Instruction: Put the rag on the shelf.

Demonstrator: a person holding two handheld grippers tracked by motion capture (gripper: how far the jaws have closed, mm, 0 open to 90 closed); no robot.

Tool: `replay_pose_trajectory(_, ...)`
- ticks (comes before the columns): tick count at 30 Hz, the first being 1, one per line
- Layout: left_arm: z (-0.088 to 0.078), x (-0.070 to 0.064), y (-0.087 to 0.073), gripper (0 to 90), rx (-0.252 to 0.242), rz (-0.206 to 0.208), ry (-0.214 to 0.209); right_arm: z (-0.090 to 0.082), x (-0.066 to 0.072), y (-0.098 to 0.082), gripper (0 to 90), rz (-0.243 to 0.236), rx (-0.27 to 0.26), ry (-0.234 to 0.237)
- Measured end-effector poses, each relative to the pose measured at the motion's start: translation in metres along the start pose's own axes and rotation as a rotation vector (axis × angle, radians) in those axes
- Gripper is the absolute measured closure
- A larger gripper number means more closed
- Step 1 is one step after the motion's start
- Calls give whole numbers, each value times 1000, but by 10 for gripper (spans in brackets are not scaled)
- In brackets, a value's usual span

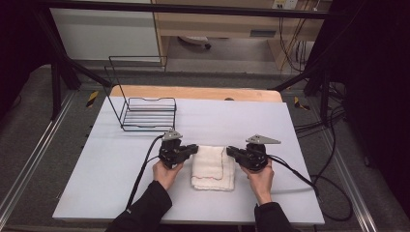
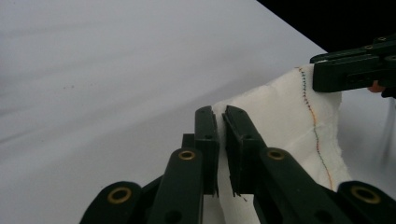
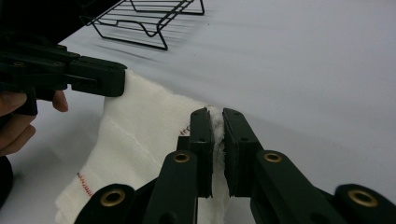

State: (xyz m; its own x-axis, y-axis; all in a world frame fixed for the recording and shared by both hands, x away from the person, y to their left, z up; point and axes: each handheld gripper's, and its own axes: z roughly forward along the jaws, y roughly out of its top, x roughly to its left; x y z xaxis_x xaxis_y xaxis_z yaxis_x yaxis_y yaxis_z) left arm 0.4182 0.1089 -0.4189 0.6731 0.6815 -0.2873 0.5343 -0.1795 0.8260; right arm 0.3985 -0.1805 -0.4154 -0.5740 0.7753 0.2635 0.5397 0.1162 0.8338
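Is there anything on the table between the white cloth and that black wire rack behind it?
Nothing visible. The white cloth is pinched at its far corners by the left claw and the right claw, and the stretch of white table up to the wire rack at the back left looks bare.

White cloth with red stitching, its 2 far corners pinched, lies on the table.

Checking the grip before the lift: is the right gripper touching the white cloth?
Touching. In the right gripper view, the right gripper has its jaws pinched shut on a corner of the white cloth.
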Motion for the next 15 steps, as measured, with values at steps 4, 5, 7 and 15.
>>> replay_pose_trajectory(4, -6, -5, 2, 834, -26, 22, 8, -5, 3, 2, 832, -13, -25, 2)
replay_pose_trajectory(5, -8, -6, 2, 834, -37, 31, 11, -9, 6, 3, 832, -24, -44, 3)
replay_pose_trajectory(7, -11, -7, 3, 834, -56, 29, 8, -10, 7, 4, 832, -23, -50, 4)
replay_pose_trajectory(15, -20, -12, 6, 834, -106, 40, -2, -18, 12, 8, 830, -53, -90, 8)
